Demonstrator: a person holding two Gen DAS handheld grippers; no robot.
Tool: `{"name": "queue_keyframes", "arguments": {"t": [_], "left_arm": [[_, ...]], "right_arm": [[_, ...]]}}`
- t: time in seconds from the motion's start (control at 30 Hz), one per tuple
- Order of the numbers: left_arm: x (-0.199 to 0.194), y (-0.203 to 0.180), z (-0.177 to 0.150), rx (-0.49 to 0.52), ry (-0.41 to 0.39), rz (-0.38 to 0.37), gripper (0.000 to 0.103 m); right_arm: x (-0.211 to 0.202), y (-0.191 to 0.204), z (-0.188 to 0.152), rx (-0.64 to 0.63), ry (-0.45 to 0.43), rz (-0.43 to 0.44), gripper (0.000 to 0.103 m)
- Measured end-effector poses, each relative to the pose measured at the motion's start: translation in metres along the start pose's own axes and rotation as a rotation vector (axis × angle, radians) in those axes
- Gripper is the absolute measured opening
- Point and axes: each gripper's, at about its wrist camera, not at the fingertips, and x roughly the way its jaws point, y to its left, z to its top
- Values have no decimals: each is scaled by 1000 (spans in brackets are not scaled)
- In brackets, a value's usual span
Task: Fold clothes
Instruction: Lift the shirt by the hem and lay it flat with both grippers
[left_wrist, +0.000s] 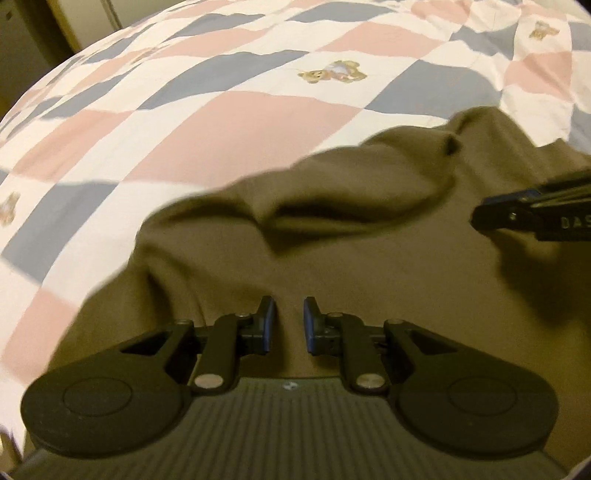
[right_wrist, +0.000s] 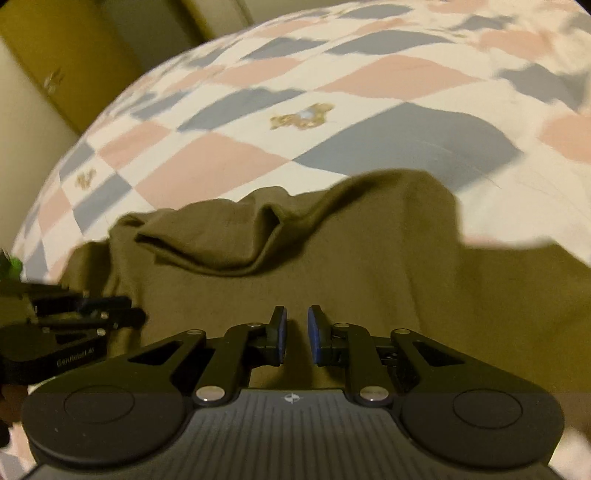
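Note:
An olive-green garment (left_wrist: 332, 240) lies crumpled on a checked bedspread (left_wrist: 221, 110); it also fills the lower half of the right wrist view (right_wrist: 332, 258). A folded ridge of cloth (left_wrist: 351, 199) runs across its far part. My left gripper (left_wrist: 289, 317) hovers just above the garment, jaws slightly apart with a narrow gap and nothing between them. My right gripper (right_wrist: 297, 325) stands the same way over the garment, narrow gap, empty. The right gripper shows at the right edge of the left wrist view (left_wrist: 532, 214); the left gripper shows at the left edge of the right wrist view (right_wrist: 92, 314).
The bedspread (right_wrist: 332, 110) has pink, blue and white squares with teddy-bear prints (left_wrist: 332, 72). Its far left edge drops off toward yellowish furniture (right_wrist: 74, 55) and a wall.

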Motion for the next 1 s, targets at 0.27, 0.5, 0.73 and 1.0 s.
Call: {"name": "queue_keyframes", "arguments": {"t": [0.27, 0.5, 0.73, 1.0], "left_arm": [[40, 75, 89, -237, -89, -19, 15], [-8, 86, 54, -354, -148, -96, 9], [-21, 44, -22, -337, 44, -54, 11], [-107, 11, -126, -462, 148, 6, 12]], "right_arm": [[47, -33, 100, 102, -101, -11, 18], [10, -51, 84, 223, -142, 48, 19], [-5, -45, 23, 198, -18, -50, 21], [-88, -20, -65, 160, 33, 18, 24]]}}
